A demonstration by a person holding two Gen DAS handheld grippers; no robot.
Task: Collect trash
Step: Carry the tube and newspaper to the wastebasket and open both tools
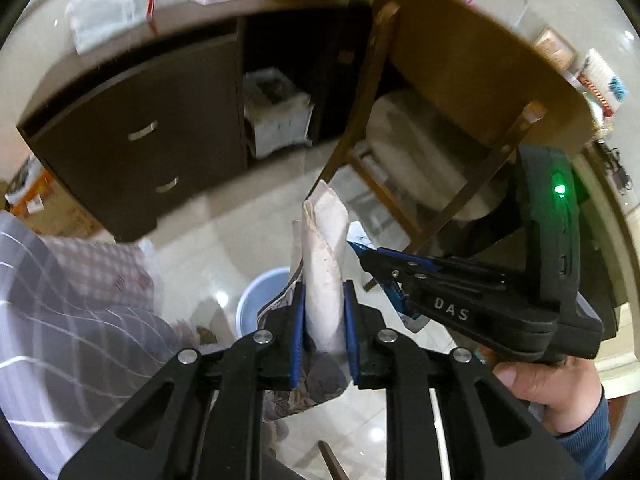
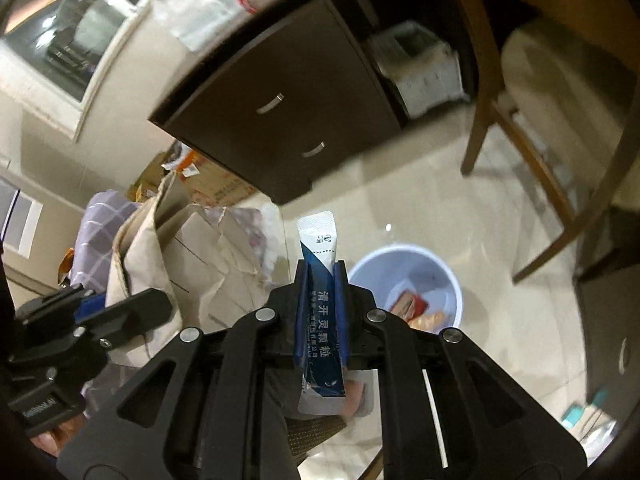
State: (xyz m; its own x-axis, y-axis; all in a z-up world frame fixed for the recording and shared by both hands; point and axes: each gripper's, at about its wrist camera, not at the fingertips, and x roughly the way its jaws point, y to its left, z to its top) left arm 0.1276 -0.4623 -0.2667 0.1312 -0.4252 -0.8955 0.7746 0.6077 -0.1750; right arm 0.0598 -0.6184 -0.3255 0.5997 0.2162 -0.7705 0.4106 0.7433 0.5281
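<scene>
- Your left claw (image 1: 324, 320) pinches folded paper (image 1: 326, 264); your right claw (image 2: 320, 312) pinches a blue sachet (image 2: 320, 304).
- Carrying step, seemingly: next, bring both over the bin (image 2: 448, 276) and release.

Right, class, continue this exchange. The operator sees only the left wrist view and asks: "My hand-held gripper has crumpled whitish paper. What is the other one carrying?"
Observer: The right hand-held gripper is shut on a blue and white foil sachet printed with Chinese characters.
Operator: My crumpled whitish paper hides most of the pale blue plastic bucket. Is anything in it?
Observer: Yes, red and orange wrappers already lie at the bottom of it.
</scene>
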